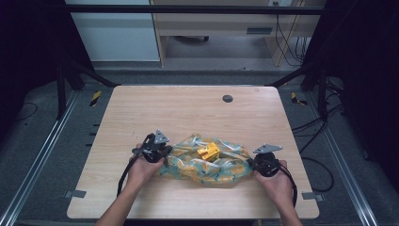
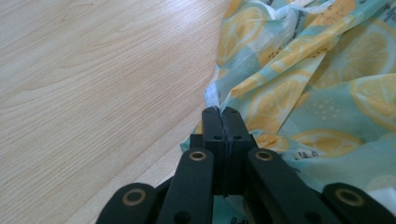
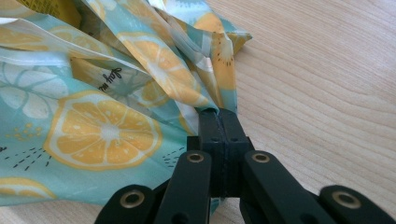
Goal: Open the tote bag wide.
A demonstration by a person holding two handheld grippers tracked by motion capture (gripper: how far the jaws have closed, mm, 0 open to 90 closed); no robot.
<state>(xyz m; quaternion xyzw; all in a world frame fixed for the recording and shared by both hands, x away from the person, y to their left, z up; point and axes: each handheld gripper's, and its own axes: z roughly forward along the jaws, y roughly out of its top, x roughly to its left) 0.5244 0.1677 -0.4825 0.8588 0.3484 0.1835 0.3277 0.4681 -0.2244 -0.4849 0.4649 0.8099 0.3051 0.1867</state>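
**Lemon-print cloth pinched at both ends**

Nearest the bottom edge of the high view, two forearms are seen reaching in over the counter (image 1: pixel 141 108), each hand wrapped around a gripper. The left gripper (image 1: pixel 165 153) is held at the left end of a crumpled lemon-print cloth (image 1: pixel 207 167), and the right gripper (image 1: pixel 251 163) at its right end; the cloth is spread between them on the near half of the counter.

In the left gripper view, the jaws are seen pressed together with a thin fold of the cloth's edge (image 2: pixel 212 95) caught at their tips, so the left gripper (image 2: pixel 222 112) is clenched on the cloth. The rest of the fabric is bunched ahead and to the right of the jaws, while bare wood is seen to their left.

In the right gripper view, the jaws are likewise closed, and a gathered corner of the cloth (image 3: pixel 107 130) is gripped at the tips of the right gripper (image 3: pixel 218 113). The fabric is piled ahead and to the left of these jaws; the counter's wood grain is seen to the right.

Beyond both grippers, roughly midway between them, a small yellow block-like object (image 1: pixel 209 151) is seen resting on top of the cloth's folds. Farther off, a dark round grommet (image 1: pixel 227 98) is set into the counter near its far edge.
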